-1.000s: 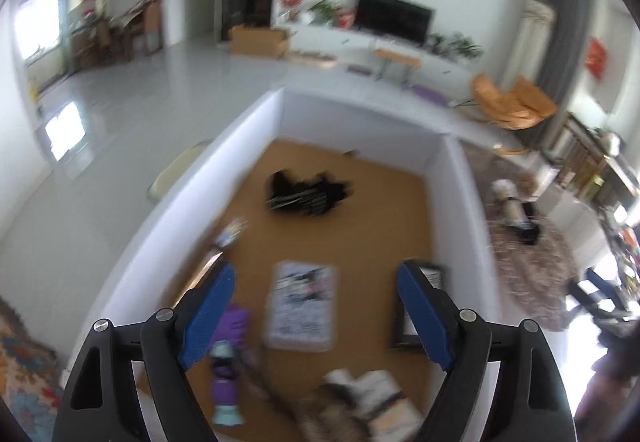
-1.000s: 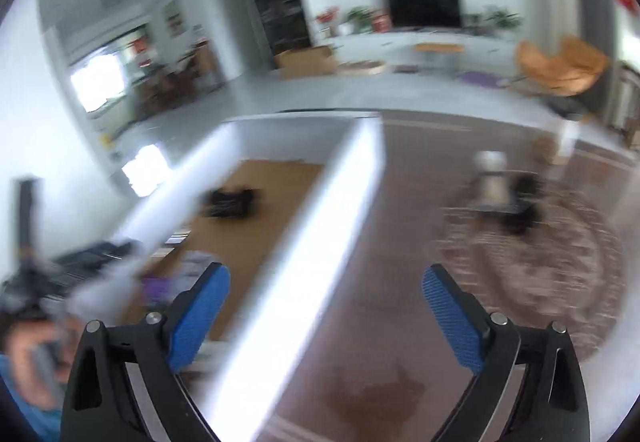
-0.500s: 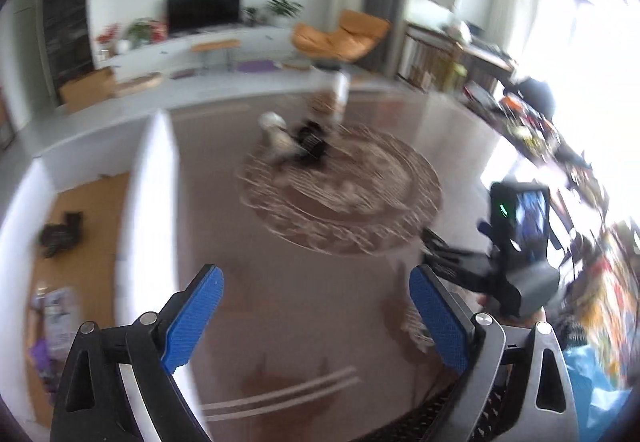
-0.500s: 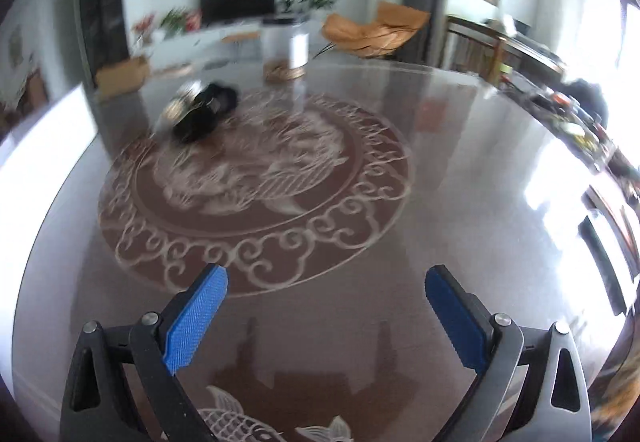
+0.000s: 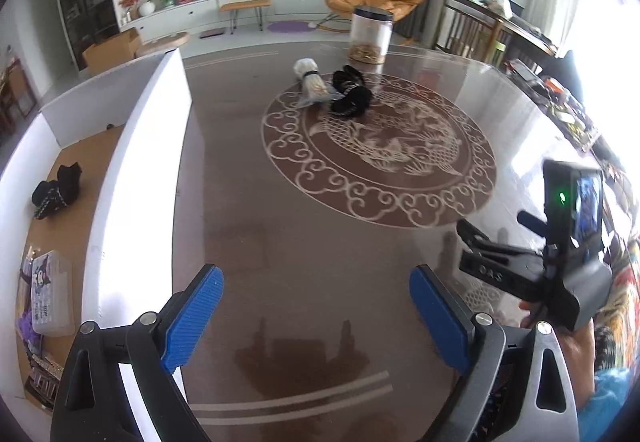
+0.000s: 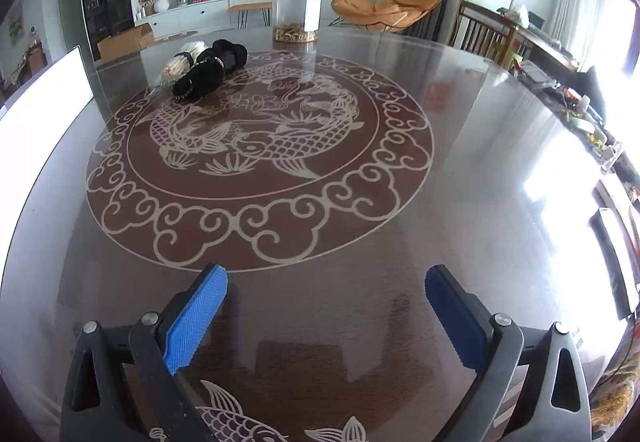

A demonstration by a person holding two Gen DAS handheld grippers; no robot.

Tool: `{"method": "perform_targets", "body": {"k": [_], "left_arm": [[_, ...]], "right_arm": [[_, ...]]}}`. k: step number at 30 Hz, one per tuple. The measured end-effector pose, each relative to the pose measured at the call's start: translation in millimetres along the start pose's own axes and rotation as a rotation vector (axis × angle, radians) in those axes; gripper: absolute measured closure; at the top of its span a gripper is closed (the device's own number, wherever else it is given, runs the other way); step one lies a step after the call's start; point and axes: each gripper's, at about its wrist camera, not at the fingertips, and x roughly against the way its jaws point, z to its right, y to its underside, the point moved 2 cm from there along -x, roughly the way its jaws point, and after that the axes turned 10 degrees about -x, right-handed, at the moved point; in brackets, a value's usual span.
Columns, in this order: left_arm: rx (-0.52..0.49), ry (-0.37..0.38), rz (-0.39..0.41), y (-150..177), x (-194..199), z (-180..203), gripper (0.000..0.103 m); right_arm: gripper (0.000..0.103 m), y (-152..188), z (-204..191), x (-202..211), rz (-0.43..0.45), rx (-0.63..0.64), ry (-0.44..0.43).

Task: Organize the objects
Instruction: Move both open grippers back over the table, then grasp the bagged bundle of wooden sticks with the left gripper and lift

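Far side of the glossy brown table (image 6: 460,169), on the rim of its pale fish-and-cloud roundel: a clear plastic bag of pale sticks (image 5: 314,87) cinched with a black band, lying flat, long axis running away from the camera toward the room's far wall, tied neck at the far end. Touching it on the right, a crumpled black cloth bundle (image 5: 352,93), laid roughly alongside. In the right wrist view the same pair (image 6: 208,71) slants from near left to far right. Just behind, upright, a tall clear cylindrical jar with a dark lid (image 6: 296,9), brown pieces in its base.

Left of the table, a white-walled box with a brown floor (image 5: 132,177), holding another black cloth (image 5: 56,189) and a clear case with a cartoon print (image 5: 50,290).

Left gripper (image 5: 316,316): blue pads spread wide, having just been opening, nothing between them, bare tabletop beneath. Right gripper (image 6: 326,316): jaws likewise well apart and empty, over the near table edge; also seen at the right of the left view, carried in a hand (image 5: 576,338).

A second ago, aimed at the box and its edge, blurred; now swung onto the table, sharp, lower and closer to the surface.
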Motion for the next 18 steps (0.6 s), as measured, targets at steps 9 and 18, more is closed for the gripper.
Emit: {"method": "perform_targets", "body": {"k": [9, 18], "left_arm": [[0.086, 0.052, 0.018, -65, -10, -42, 0.008], [0.130, 0.049, 0.008, -166, -99, -68, 0.008]], "right_arm": [[0.003, 3, 1, -2, -0.024, -0.005, -0.013], [0.003, 2, 4, -3, -0.041, -0.032, -0.036]]}}
